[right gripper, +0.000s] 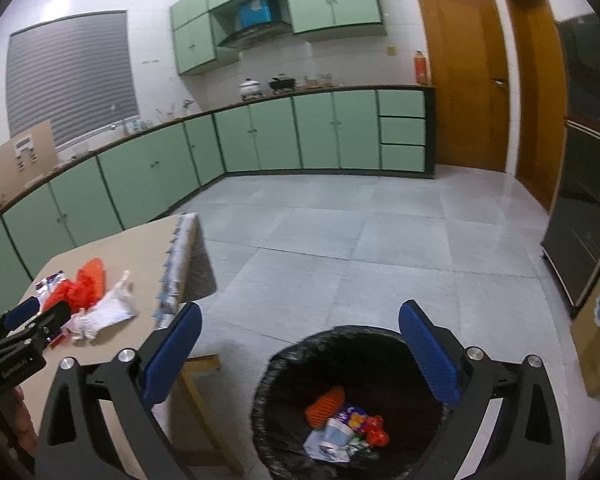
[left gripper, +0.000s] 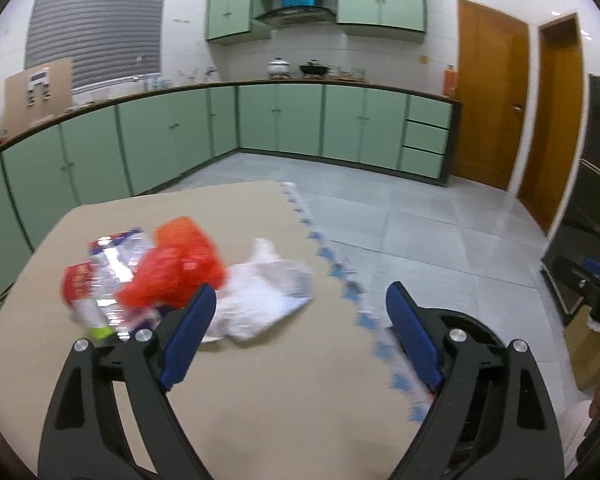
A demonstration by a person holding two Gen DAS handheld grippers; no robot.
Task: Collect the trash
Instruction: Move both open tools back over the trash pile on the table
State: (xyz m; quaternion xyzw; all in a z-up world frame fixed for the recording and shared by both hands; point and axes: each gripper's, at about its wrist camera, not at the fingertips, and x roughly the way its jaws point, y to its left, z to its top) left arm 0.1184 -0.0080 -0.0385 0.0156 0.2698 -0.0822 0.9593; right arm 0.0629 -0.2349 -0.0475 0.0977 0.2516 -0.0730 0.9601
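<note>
**Both grippers empty, trash split between table and bin**

My left gripper (left gripper: 300, 320) has its jaws spread wide with nothing between the blue pads; it hangs over the tan table (left gripper: 260, 400). Through its camera the remaining trash lies at about ten o'clock from the gripper: an orange-red plastic bag (left gripper: 180, 264) on top of a clear crinkled wrapper with red ends (left gripper: 100, 280), and just beside them, toward twelve o'clock, a crumpled white bag (left gripper: 260, 296). The left pad's tip overlaps the orange-red bag in the picture, but I cannot tell whether it touches. The view is motion-blurred, so finer detail on the wrapper is unreadable. A patterned blue-and-white strip (left gripper: 340, 264) runs along the table's right edge.

My right gripper (right gripper: 300, 344) also stands with its jaws fully apart and holds nothing. It hangs above the black-lined trash bin (right gripper: 300, 344), which sits on the grey tiled floor (right gripper: 380, 240) at six o'clock in that view, just beside the table's near corner. Inside the bin I see an orange ridged piece (right gripper: 326, 406), a purple and yellow packet (right gripper: 356, 416), a red scrap (right gripper: 378, 434) and a pale crumpled wrapper (right gripper: 328, 440). Green cabinets (right gripper: 260, 140) line the far walls.
</note>
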